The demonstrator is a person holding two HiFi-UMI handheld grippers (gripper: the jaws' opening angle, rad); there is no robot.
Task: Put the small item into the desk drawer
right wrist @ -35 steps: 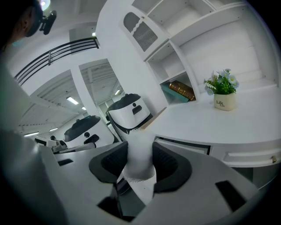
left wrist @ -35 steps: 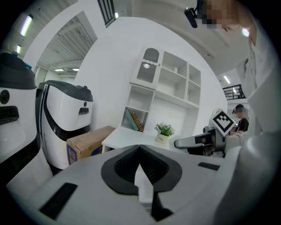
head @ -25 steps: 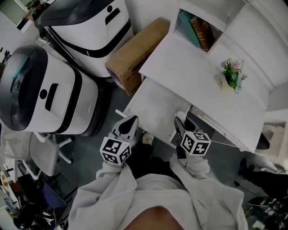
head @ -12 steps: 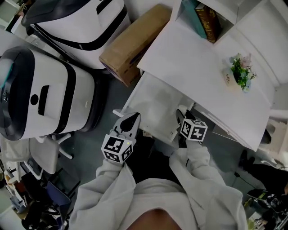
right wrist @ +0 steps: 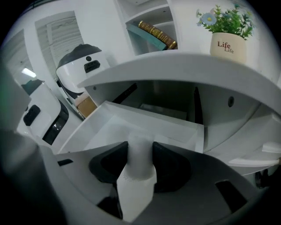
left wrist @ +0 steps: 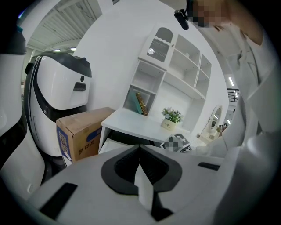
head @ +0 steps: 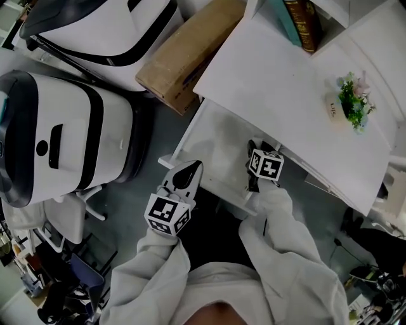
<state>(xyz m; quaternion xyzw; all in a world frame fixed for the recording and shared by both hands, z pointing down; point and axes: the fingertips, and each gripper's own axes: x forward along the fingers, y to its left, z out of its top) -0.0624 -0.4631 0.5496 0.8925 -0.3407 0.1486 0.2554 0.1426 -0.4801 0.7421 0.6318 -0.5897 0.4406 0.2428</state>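
Note:
My right gripper [right wrist: 140, 147] is shut on a small white item [right wrist: 138, 173], a slim tube with a wider squared base standing up between the pads. It hangs over the front edge of the open white desk drawer [right wrist: 118, 127], whose inside looks bare. In the head view the right gripper [head: 253, 150] is at the drawer's [head: 219, 145] near right corner, and the item is hidden there. The left gripper [head: 191, 168] stays back by the drawer's near left corner, over the floor. Its jaws [left wrist: 139, 147] meet at the tips with nothing between them.
The white desk top [head: 285, 76] carries a small potted plant [head: 353, 100], with books [head: 298, 16] in a shelf behind. A cardboard box [head: 181, 54] lies left of the desk. Two large white and black machines [head: 57, 136] stand on the floor at left.
The right gripper has moved forward with the white item, from in front of the drawer to over its front edge. The left gripper has hardly moved. The head view has shifted.

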